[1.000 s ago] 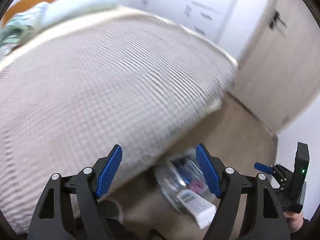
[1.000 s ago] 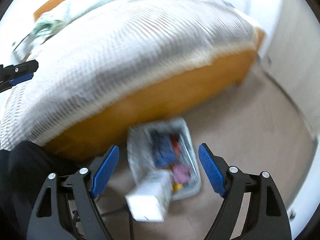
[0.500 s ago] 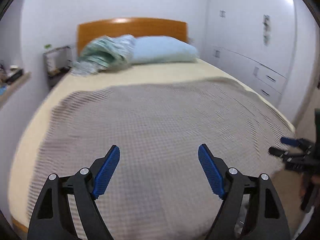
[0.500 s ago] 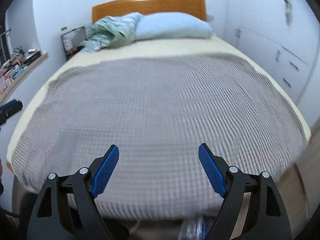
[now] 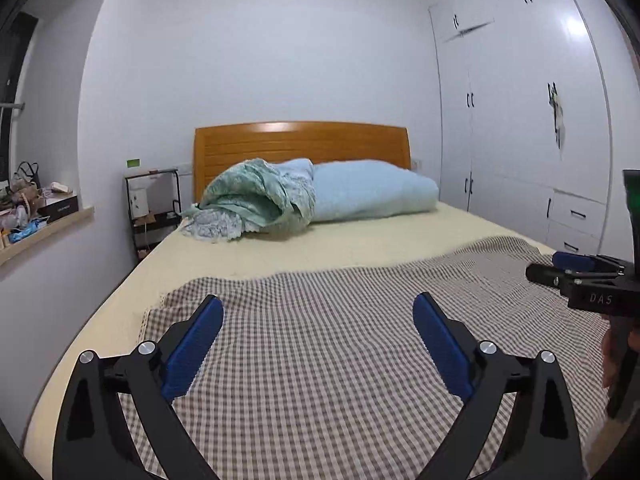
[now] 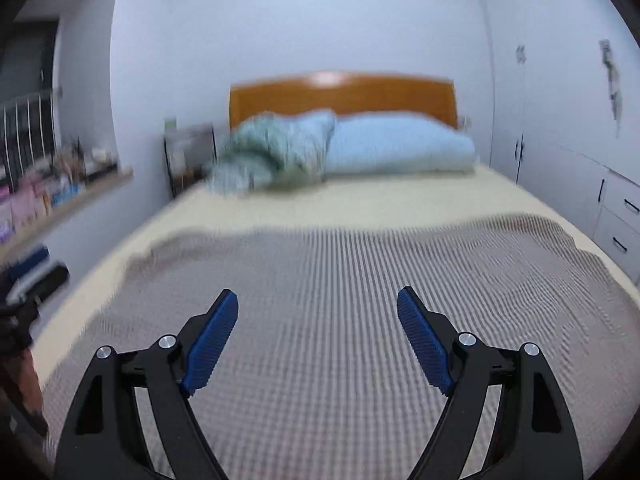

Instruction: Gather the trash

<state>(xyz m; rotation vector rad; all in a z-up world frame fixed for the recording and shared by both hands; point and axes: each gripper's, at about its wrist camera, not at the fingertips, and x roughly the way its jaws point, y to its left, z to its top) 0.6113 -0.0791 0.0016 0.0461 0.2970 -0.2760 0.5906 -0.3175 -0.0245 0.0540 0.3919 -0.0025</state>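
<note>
Facing the checked blanket [image 5: 340, 360], my left gripper [image 5: 318, 344] and right gripper [image 6: 318, 332] hold nothing, jaws wide and opening further.

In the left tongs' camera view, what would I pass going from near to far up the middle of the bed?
Brown checked blanket → bare cream-yellow sheet → crumpled green patterned quilt beside the pale blue pillow → orange wooden headboard → white wall.

One bed [image 5: 320, 248] with one wooden headboard [image 5: 302, 142], one checked blanket [image 5: 340, 340], one pale blue pillow [image 5: 372, 190] and one crumpled green quilt [image 5: 256, 196]. One black bedside rack [image 5: 152, 204] stands beside it. Two grippers show: the left gripper [image 5: 318, 340] and the right gripper [image 6: 318, 332].
</note>
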